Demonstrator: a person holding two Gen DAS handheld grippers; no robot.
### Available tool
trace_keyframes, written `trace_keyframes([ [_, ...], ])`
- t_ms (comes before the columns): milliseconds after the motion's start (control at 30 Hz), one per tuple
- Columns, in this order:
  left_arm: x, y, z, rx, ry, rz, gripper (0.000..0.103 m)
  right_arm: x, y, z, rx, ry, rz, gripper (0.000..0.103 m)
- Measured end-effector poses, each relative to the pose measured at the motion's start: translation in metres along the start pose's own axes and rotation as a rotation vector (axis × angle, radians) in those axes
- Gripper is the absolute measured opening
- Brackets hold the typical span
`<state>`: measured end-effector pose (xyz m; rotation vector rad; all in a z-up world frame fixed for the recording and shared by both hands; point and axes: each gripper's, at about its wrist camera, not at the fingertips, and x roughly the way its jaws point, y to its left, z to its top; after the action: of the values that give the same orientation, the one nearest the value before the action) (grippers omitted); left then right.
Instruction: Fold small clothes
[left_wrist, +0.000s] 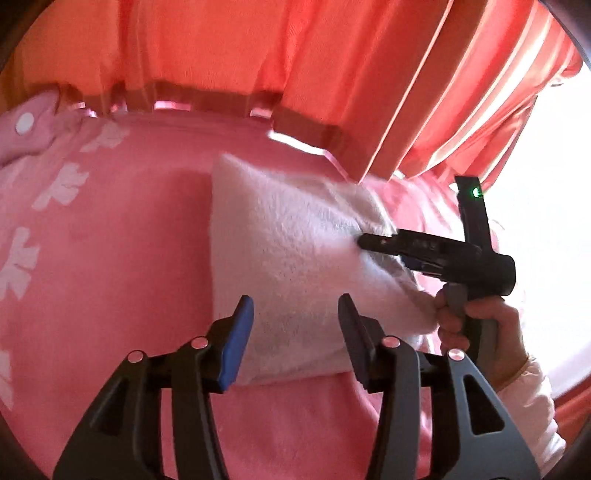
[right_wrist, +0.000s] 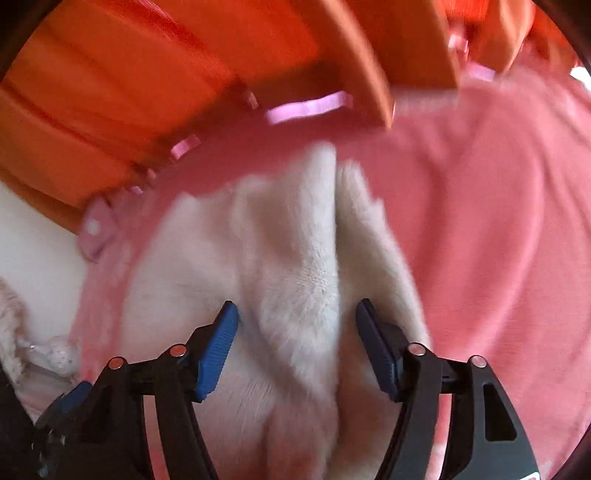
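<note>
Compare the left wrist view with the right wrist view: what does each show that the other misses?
Only the left wrist view shows the right gripper from outside, the hand holding it, and white leaf prints. Only the right wrist view shows the upright crease in the white fleece and a cream garment at left. Both show the white fleece, pink blanket and orange curtain.

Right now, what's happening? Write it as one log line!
step: folding | item: white fluffy cloth on pink blanket | left hand-held gripper: open, over cloth | right hand-held gripper: open, astride a raised fold
</note>
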<state>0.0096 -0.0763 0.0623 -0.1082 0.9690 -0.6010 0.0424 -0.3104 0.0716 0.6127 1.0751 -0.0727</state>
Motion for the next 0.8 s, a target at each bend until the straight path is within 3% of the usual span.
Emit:
trace_keyframes([
  [33, 0.014, -0.001, -0.002, -0.007, 0.037, 0.017, 0.045, -0.011, 0.006, 0.004, -0.009, -0.025, 0.053, 0.011],
  [100, 0.028, 0.002, -0.006, -0.019, 0.072, 0.048, 0.045, -0.057, 0.009, 0.007, 0.018, -0.166, 0.171, 0.009],
  [167, 0.028, 0.002, -0.01, -0.001, 0.063, 0.039, 0.045, -0.089, 0.0, 0.001, 0.042, -0.254, 0.253, 0.008],
  [200, 0.027, 0.001, -0.011, 0.007, 0.063, 0.031, 0.045, -0.084, -0.009, -0.004, 0.045, -0.245, 0.214, 0.008],
  [267, 0.031, -0.003, -0.013, 0.036, 0.071, 0.049, 0.045, -0.044, -0.023, -0.012, 0.016, -0.145, -0.003, 0.008],
  [300, 0.031, -0.004, -0.013, 0.046, 0.071, 0.05, 0.045, -0.009, -0.033, -0.022, 0.007, -0.066, -0.065, 0.008],
  [367, 0.033, -0.008, -0.015, 0.059, 0.071, 0.068, 0.045, -0.018, -0.039, -0.027, 0.038, -0.116, -0.009, 0.008],
  [467, 0.033, -0.013, -0.017, 0.079, 0.067, 0.098, 0.046, -0.07, -0.031, -0.027, 0.092, -0.186, 0.083, 0.01],
  [533, 0.034, -0.012, -0.017, 0.086, 0.066, 0.11, 0.046, -0.092, -0.022, -0.041, 0.055, -0.217, 0.053, 0.017],
  [600, 0.033, -0.011, -0.017, 0.081, 0.068, 0.105, 0.046, -0.102, -0.023, -0.063, 0.037, -0.172, 0.053, 0.029],
  [700, 0.034, -0.014, -0.019, 0.094, 0.065, 0.113, 0.046, -0.085, -0.025, -0.086, 0.016, -0.078, 0.055, 0.045],
  [767, 0.035, -0.018, -0.021, 0.113, 0.06, 0.133, 0.046, -0.066, -0.023, -0.099, -0.015, -0.027, 0.017, 0.04],
  [800, 0.036, -0.021, -0.023, 0.121, 0.06, 0.145, 0.046, -0.065, -0.023, -0.105, -0.017, -0.021, 0.006, 0.024],
])
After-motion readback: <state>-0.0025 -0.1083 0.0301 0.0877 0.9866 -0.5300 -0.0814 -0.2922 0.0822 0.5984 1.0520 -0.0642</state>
